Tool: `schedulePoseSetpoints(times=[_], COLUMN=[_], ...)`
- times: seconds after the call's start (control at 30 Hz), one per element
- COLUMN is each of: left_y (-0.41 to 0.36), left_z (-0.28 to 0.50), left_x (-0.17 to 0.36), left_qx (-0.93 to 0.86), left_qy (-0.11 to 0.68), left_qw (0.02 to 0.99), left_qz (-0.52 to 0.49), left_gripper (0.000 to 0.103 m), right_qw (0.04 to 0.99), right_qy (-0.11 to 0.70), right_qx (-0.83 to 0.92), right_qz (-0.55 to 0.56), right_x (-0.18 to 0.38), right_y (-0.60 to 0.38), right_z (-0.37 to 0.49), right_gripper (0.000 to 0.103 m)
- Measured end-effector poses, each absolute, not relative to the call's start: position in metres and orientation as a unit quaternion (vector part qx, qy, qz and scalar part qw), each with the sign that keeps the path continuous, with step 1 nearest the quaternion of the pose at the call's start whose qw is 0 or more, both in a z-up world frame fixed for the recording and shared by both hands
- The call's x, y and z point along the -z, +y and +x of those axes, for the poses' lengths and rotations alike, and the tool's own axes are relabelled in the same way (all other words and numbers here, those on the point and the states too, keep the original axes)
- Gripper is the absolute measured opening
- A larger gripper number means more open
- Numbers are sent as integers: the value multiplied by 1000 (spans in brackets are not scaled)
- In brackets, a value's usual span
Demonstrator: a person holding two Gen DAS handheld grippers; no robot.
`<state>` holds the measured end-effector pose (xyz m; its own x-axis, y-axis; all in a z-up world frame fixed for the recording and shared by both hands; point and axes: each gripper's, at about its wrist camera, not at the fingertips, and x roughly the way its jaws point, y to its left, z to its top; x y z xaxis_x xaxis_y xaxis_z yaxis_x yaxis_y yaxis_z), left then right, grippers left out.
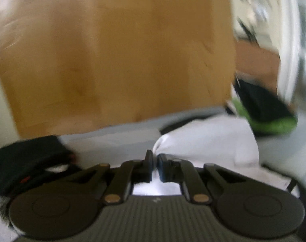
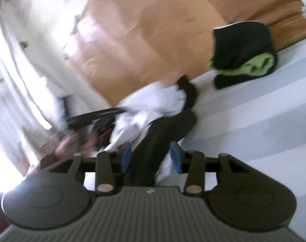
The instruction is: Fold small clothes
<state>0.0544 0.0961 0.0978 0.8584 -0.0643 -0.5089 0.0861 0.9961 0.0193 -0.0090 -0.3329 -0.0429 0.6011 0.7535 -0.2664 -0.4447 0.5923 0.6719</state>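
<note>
In the left wrist view my left gripper (image 1: 155,158) is shut on a bunched edge of a white garment (image 1: 209,141), which spreads to the right over the pale surface. In the right wrist view my right gripper (image 2: 150,154) stands open. A dark garment (image 2: 169,125) runs between its blue pads (image 2: 125,157), and I see no pad pressing on it. This dark piece lies partly over the same crumpled white garment (image 2: 153,104). Both views are blurred.
A folded black piece (image 1: 30,157) lies at the left. A black and green garment (image 1: 269,111) (image 2: 243,54) sits at the far edge of the pale striped surface (image 2: 253,121). Beyond is a wooden floor (image 1: 112,60). A person's hand (image 2: 68,141) shows at the left.
</note>
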Motion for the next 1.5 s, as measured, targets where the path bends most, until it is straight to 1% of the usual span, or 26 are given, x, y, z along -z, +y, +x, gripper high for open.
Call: schedulePoseSetpoints(times=[0.17, 0.2, 0.27, 0.33, 0.4, 0.43, 0.47, 0.5, 0.53, 0.63, 0.67, 0.7, 0.77, 0.8, 0.83, 0.87, 0.9, 0.93, 0.97, 1.0, 1.03, 1.17, 1.23, 1.3, 1.37, 1.5], left_y=[176, 193, 214, 225, 229, 230, 233, 234, 235, 235, 232, 232, 232, 229, 226, 221, 215, 208, 202, 198, 194, 181, 180, 183, 185, 172], left_z=[-27, -43, -77, -102, -114, -116, -125, -130, -133, -132, -129, -128, -126, -127, -126, -123, -121, -114, -110, -108, -105, -101, -103, -109, -114, -90], left_x=[-127, -128, -124, -116, -106, -105, -98, -94, -94, -92, -93, -95, -100, -104, -108, -113, -119, -126, -133, -139, -145, -162, -172, -182, -192, -193], left_qx=[-34, -41, -54, -71, -78, -77, -79, -80, -81, -85, -92, -103, -115, -112, -108, -105, -102, -99, -95, -90, -79, -56, -50, -51, -51, -37], left_qy=[207, 207, 208, 213, 223, 229, 234, 238, 242, 250, 253, 257, 251, 246, 242, 237, 231, 222, 213, 205, 196, 164, 146, 122, 107, 141], left_qw=[977, 975, 973, 969, 964, 961, 958, 956, 955, 951, 950, 949, 950, 952, 954, 958, 961, 966, 969, 972, 975, 983, 986, 988, 989, 987], left_qz=[-48, -65, -88, -104, -126, -135, -145, -151, -155, -158, -156, -153, -147, -144, -138, -124, -110, -91, -80, -75, -71, -60, -67, -77, -86, -69], left_gripper=[6, 6, 6, 6, 6, 6, 6, 6, 6, 7, 14, 22, 32, 34, 35, 40, 46, 50, 59, 64, 66, 84, 87, 99, 101, 101], right_qw=[859, 861, 860, 856, 859, 862, 863, 866, 869, 890, 895, 901, 918, 921, 922, 919, 919, 925, 939, 949, 953, 940, 932, 928, 921, 891], right_qy=[284, 285, 290, 302, 313, 321, 328, 332, 332, 307, 301, 295, 292, 296, 303, 308, 311, 299, 275, 251, 234, 209, 215, 220, 229, 288], right_qx=[-326, -328, -329, -334, -332, -328, -327, -325, -323, -301, -293, -282, -236, -222, -212, -215, -215, -204, -179, -160, -152, -192, -234, -268, -296, -325], right_qz=[274, 265, 260, 255, 233, 216, 201, 185, 174, 153, 148, 145, 129, 121, 117, 117, 116, 111, 106, 107, 119, 190, 174, 134, 111, 133], right_x=[58, 60, 61, 67, 77, 80, 83, 85, 85, 79, 77, 75, 74, 75, 78, 80, 80, 77, 72, 65, 58, 43, 40, 41, 50, 73], right_y=[-306, -302, -289, -269, -258, -253, -249, -248, -248, -265, -273, -284, -310, -320, -331, -338, -344, -350, -355, -362, -369, -378, -357, -329, -308, -263], right_z=[19, 23, 34, 38, 40, 39, 40, 40, 38, 26, 23, 18, 6, 5, 1, -3, -7, -14, -20, -24, -27, -24, -17, -8, 5, 46], right_gripper=[48, 49, 56, 60, 60, 55, 30, 18, 15, 10, 10, 10, 10, 10, 12, 20, 27, 46, 60, 62, 62, 62, 62, 66, 76, 78])
